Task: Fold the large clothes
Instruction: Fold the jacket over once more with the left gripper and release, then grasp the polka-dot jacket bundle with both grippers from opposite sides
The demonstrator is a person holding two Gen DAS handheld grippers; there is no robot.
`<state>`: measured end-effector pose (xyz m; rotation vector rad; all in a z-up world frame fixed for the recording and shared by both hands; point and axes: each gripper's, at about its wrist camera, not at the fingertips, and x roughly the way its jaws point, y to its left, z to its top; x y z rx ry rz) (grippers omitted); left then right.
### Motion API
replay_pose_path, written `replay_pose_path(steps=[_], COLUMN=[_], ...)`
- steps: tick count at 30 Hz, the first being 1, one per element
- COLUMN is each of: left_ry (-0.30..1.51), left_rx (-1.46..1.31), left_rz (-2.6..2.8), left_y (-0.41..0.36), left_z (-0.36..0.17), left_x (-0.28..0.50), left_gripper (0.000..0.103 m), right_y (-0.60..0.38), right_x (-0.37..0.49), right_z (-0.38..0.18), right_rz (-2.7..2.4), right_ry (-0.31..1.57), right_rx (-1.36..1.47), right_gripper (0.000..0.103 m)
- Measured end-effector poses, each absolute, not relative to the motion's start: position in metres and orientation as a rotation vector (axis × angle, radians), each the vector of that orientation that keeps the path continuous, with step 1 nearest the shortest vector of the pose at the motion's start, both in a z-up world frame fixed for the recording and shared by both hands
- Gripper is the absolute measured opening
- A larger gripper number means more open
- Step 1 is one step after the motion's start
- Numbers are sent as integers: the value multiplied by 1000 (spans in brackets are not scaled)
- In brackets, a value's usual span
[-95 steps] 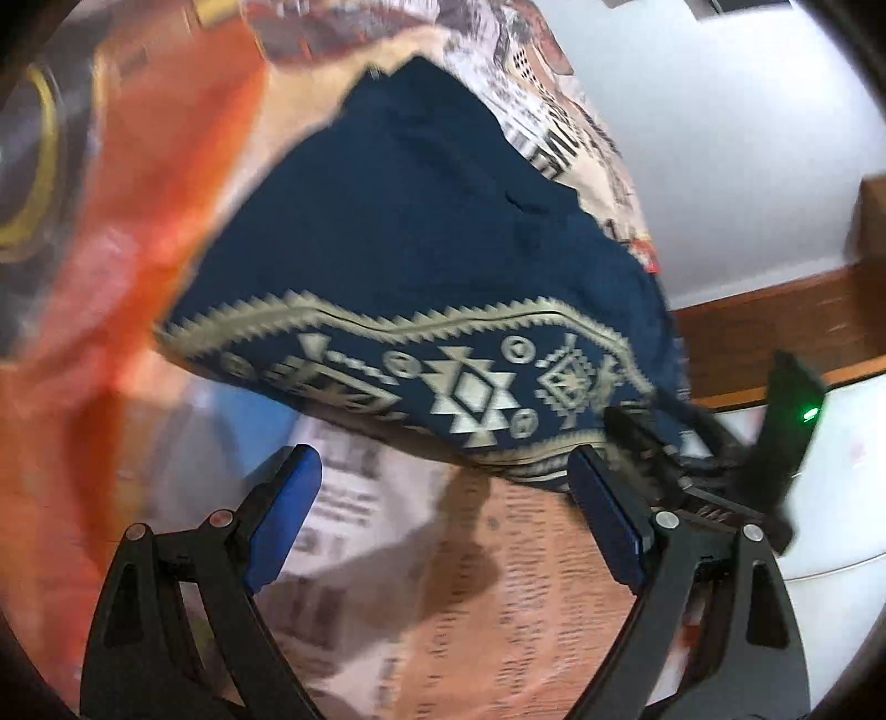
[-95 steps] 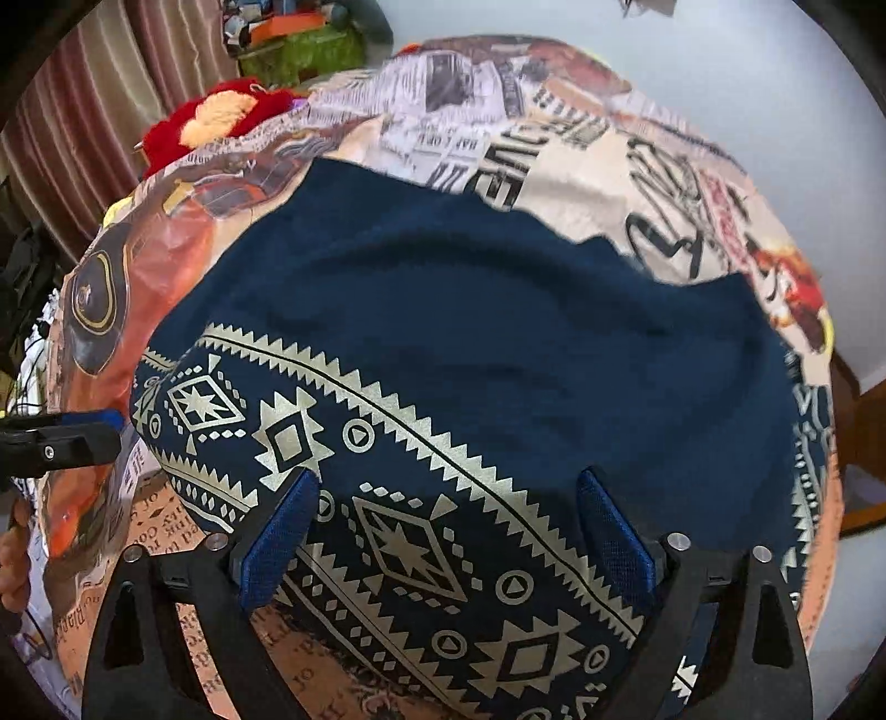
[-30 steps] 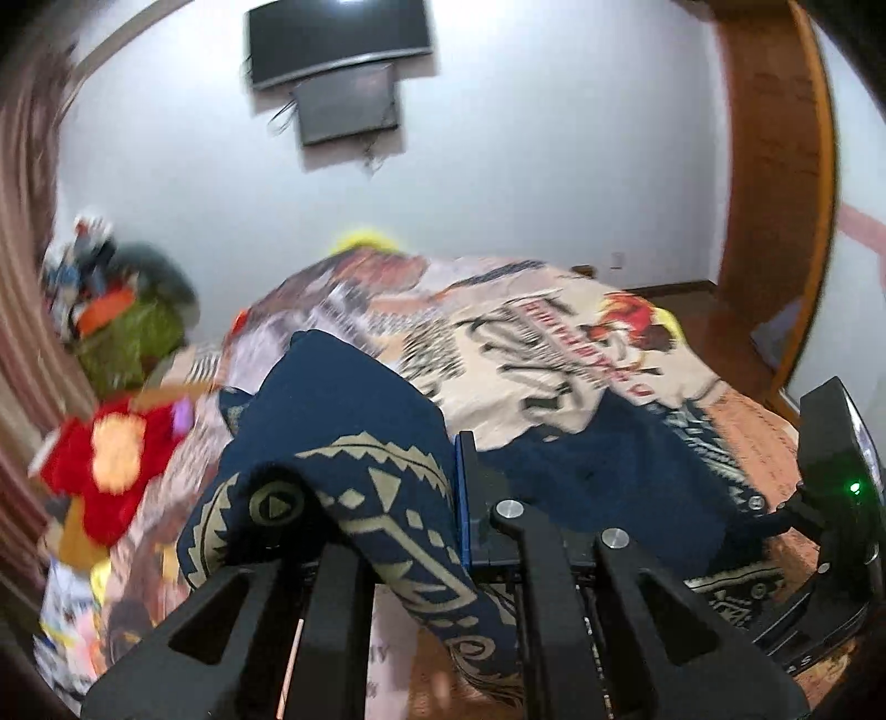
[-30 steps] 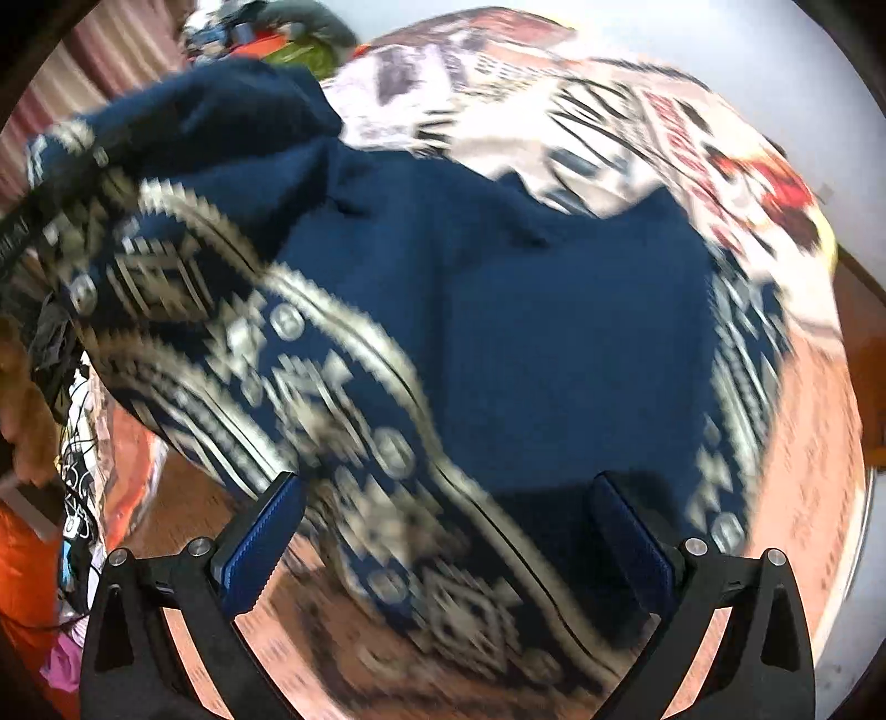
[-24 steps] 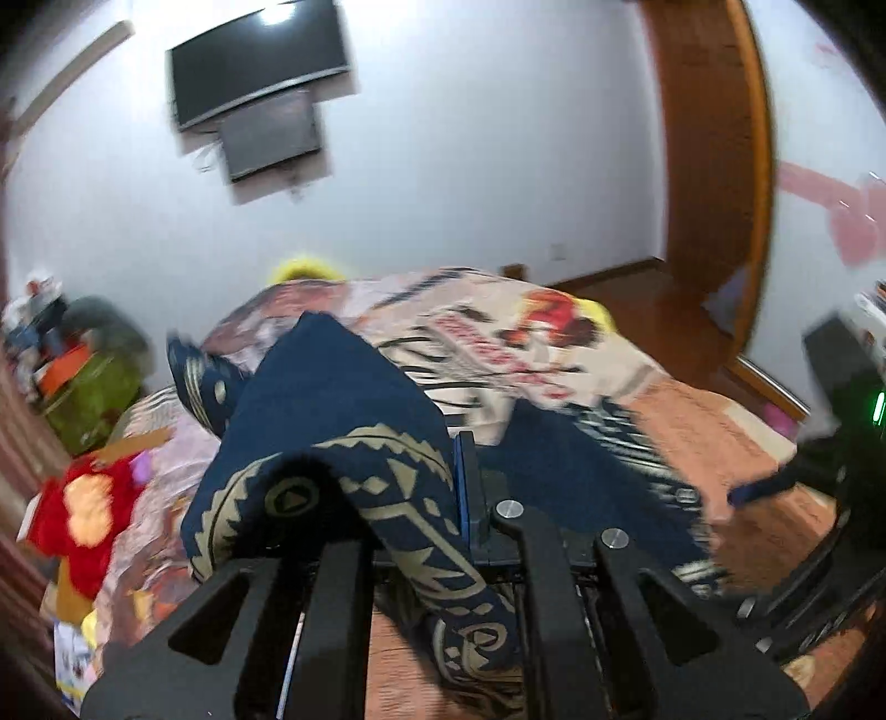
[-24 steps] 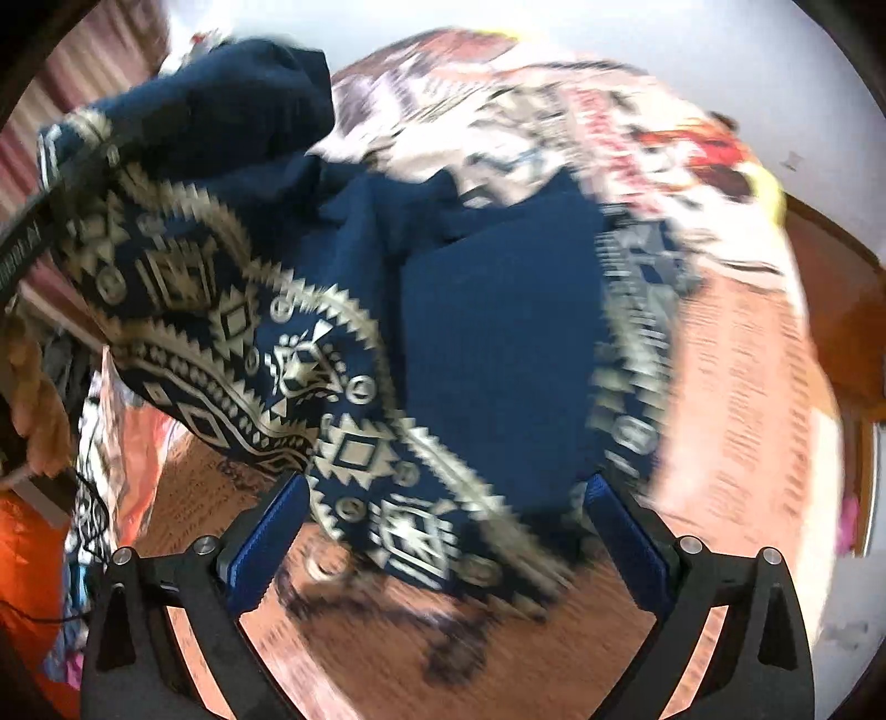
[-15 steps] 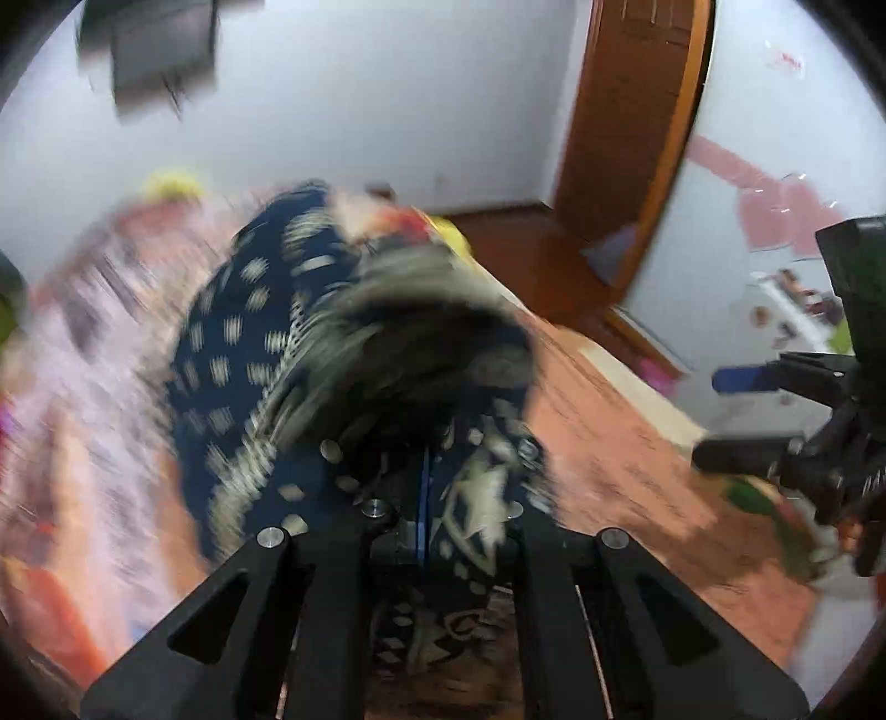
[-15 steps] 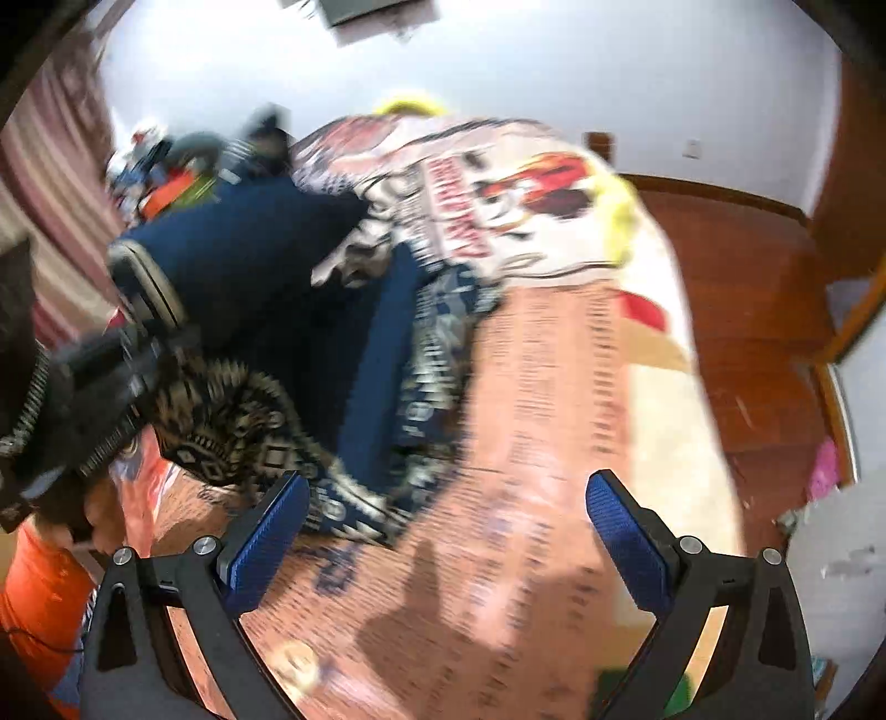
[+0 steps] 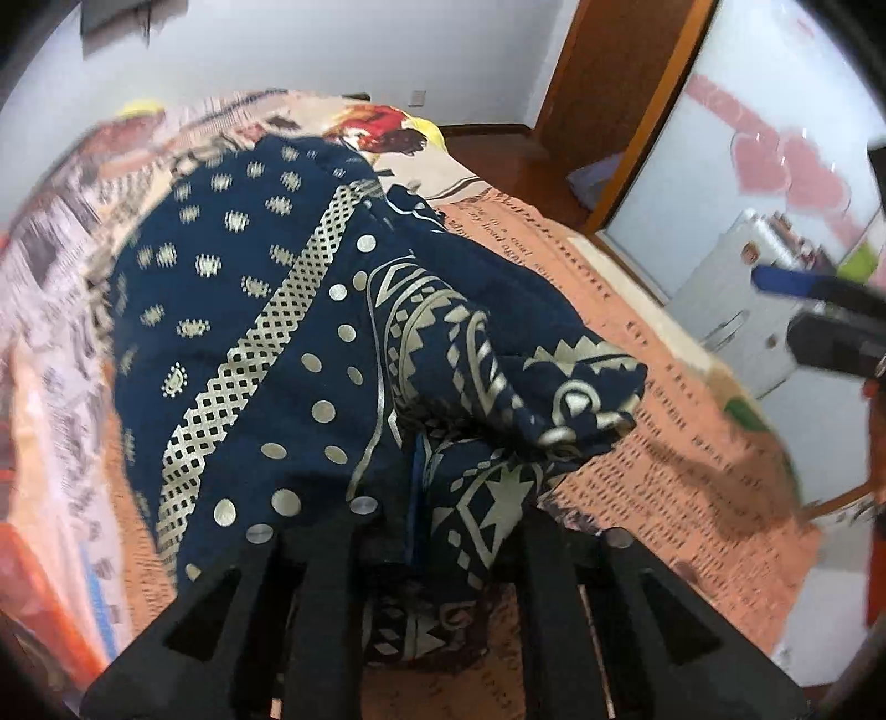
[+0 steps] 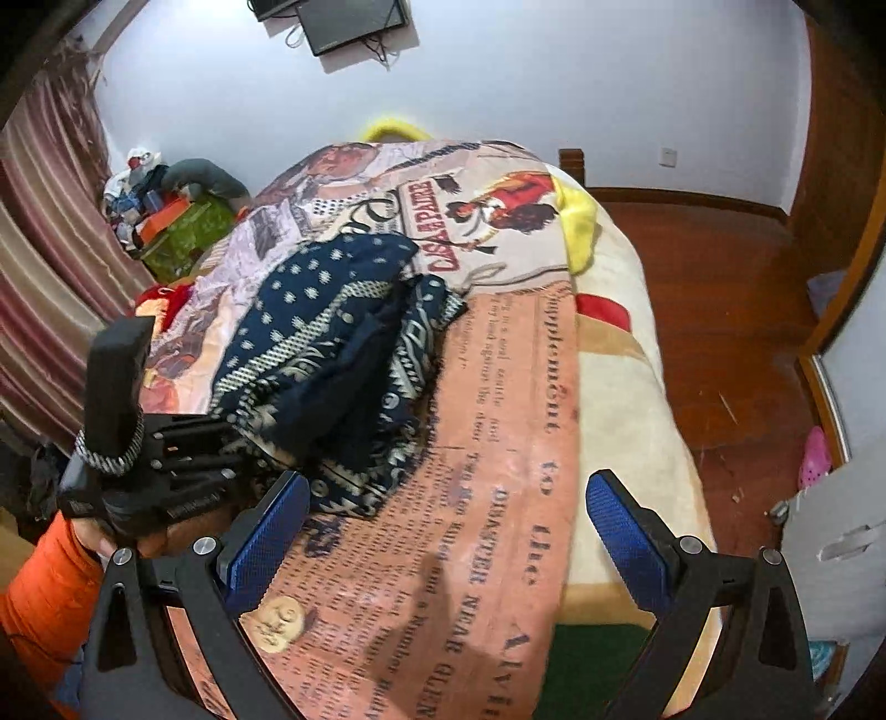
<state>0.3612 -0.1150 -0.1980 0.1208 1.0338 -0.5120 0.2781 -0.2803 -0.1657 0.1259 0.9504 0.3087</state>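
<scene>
A large navy garment with a cream geometric print [image 9: 288, 310] lies bunched on the bed. My left gripper [image 9: 415, 498] is shut on a fold of it, and the cloth drapes over the fingers. In the right wrist view the garment [image 10: 343, 343] is a heap at the bed's left side, with the left gripper [image 10: 221, 443] at its near edge. My right gripper [image 10: 448, 531] is open and empty, above the printed bedspread [image 10: 498, 443] to the right of the heap. Its blue pad [image 9: 786, 279] shows at the right edge of the left wrist view.
The bed's edge [image 10: 637, 387] drops to a wooden floor [image 10: 720, 288] on the right. A cluttered pile [image 10: 166, 216] and striped curtains [image 10: 50, 232] stand at the left. A wall-mounted screen [image 10: 354, 22] hangs behind the bed. A white cabinet [image 9: 736, 310] stands right.
My left gripper closed on the garment's patterned edge, lifted it and carried it across, so the spread cloth is now a bunched heap. My right gripper pulled back off the garment, still open.
</scene>
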Motion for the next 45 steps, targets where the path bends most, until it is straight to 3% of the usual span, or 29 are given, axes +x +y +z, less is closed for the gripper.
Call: replay_pose_path(steps=[6,10,18,29,37,39,43,45], left_ry=[978,970,891,962,988,981,992,999], left_rx=[170,78,3,-115,-164,-160,-180,-185], left_rz=[-496,-529,-344,-164,-198,-203,-218,-224], left_y=[-102,-80,-16,42,28,25,25,24], left_z=[-179,-161,-127,-162,-185,-185,-186,-186], left_x=[336,323,328,388,417,419,421,420], left_gripper=[31,56,64,64,65,65,65,65], right_y=[-269,-261,-231,-172,-147,-143,-140,-142], right_x=[278,278,298,382,419,418,411,403], right_z=[-158,-151,-145,-191,-230,-233,-231,-223], right_rz=[339,357,422,491,553,558,577,586], right_ry=[925,910,895,1027,1126,1122,1096,1068], right_rx=[103,92,79,160,181,169,138,125], right_gripper=[100,100,100,97,45,40,17,11])
